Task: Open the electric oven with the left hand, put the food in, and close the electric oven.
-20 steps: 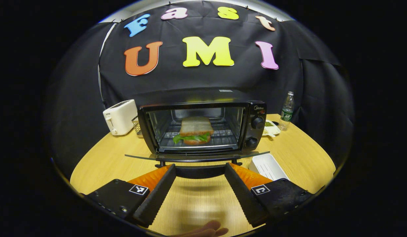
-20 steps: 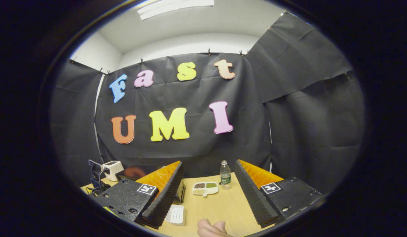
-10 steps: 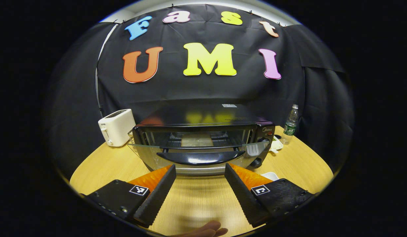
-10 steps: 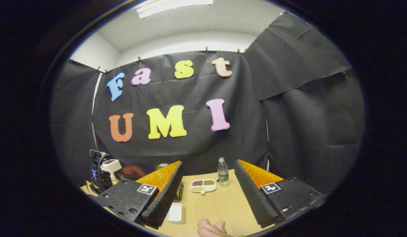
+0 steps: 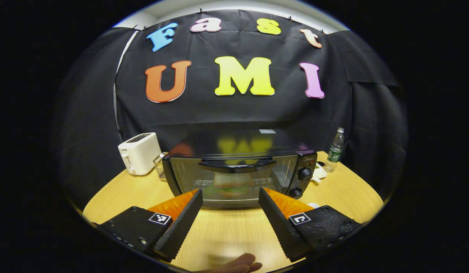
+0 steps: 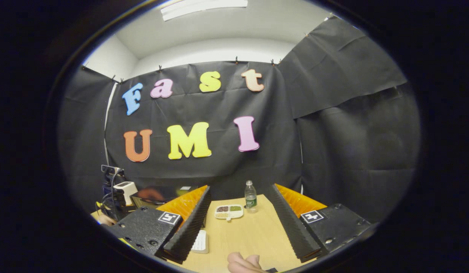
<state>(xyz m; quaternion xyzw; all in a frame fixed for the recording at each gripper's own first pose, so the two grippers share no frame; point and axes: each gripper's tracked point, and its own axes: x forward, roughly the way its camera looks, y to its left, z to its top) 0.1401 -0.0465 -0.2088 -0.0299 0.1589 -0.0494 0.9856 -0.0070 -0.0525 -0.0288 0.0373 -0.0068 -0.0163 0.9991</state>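
Door [image 5: 234,178] now swung up and shut against oven [image 5: 238,167] from flat-open a second ago, food [image 5: 228,188] dimly visible inside behind glass, left gripper [image 5: 230,218] and right gripper [image 6: 242,223] fingers spread and empty above worktop [image 5: 219,235]; task judged essentially complete.

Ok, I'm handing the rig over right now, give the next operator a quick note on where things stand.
Left gripper: open, empty, in front of the oven.
Right gripper: open, empty, over the table off to the side.
Oven door is up and shut; the sandwich shows dimly through the glass.
Done: food in, door closed.
Left: nothing obvious; perhaps check that the door sits flush, then back both grippers away.
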